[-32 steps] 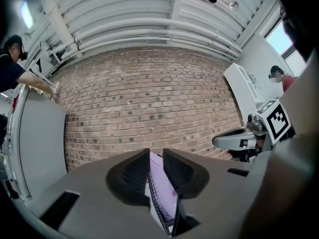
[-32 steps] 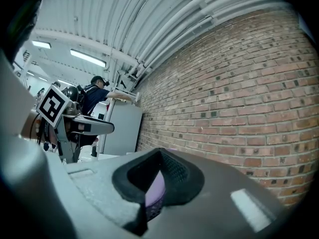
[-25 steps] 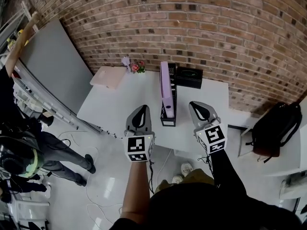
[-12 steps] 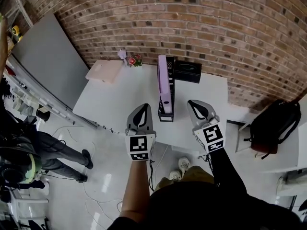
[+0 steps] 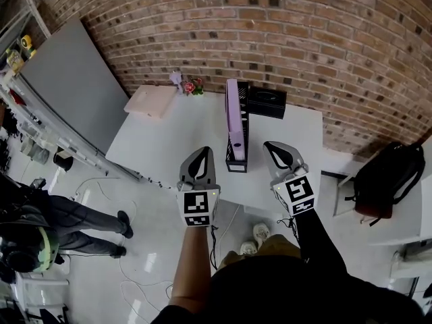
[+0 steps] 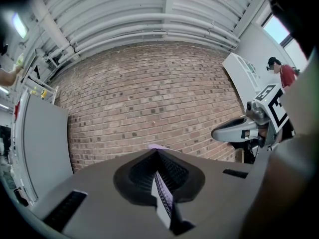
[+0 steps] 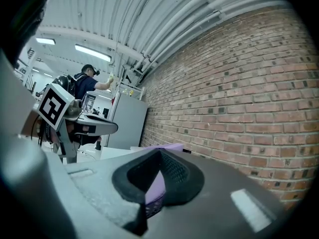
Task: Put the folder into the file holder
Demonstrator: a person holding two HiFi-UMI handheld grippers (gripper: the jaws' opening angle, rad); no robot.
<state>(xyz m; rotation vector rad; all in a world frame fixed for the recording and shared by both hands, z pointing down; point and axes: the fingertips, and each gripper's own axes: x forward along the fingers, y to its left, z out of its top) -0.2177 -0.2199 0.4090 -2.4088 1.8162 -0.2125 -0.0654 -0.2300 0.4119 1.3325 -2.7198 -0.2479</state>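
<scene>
Against the brick wall (image 5: 270, 32) the purple folder (image 5: 234, 113) stands in the file holder (image 5: 236, 165), so we reckon our closed, empty left tongs (image 5: 200, 155) and right tongs (image 5: 277, 148) need only withdraw.

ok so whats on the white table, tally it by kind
purple folder: 1
black file holder: 1
black box: 1
pale pink board: 1
flower bunch: 1
total: 5
</scene>
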